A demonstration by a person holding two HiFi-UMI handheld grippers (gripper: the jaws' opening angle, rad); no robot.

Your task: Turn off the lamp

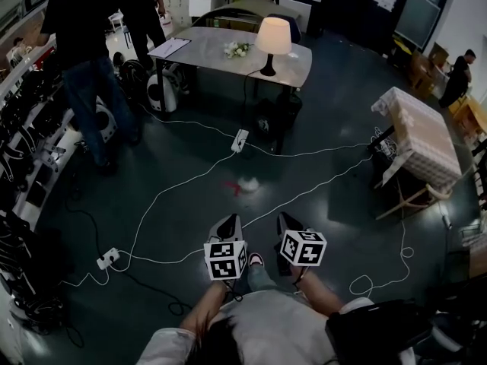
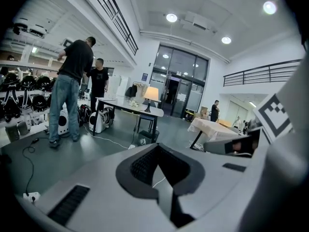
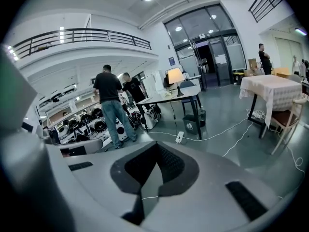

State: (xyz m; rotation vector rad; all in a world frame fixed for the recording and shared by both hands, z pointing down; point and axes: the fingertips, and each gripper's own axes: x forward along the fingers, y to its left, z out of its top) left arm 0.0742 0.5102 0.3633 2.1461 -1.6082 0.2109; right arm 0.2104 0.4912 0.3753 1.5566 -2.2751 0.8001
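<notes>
The lamp [image 1: 272, 40] is lit, with a cream shade and a dark stem. It stands on the right end of a grey table [image 1: 205, 52] far across the room. It also shows small in the left gripper view as the lamp [image 2: 151, 94] and in the right gripper view as the lamp [image 3: 175, 76]. My left gripper [image 1: 228, 220] and right gripper [image 1: 287, 219] are side by side low in the head view, far from the table, pointing towards it. The left gripper [image 2: 157, 148] and the right gripper [image 3: 155, 147] both have their jaws together with nothing between them.
White cables cross the dark floor to a power strip [image 1: 240, 140] near the table and another power strip [image 1: 107, 258] at the left. Two people [image 1: 87, 44] stand at the left by shelves of gear. A cloth-covered table [image 1: 422, 139] stands at the right.
</notes>
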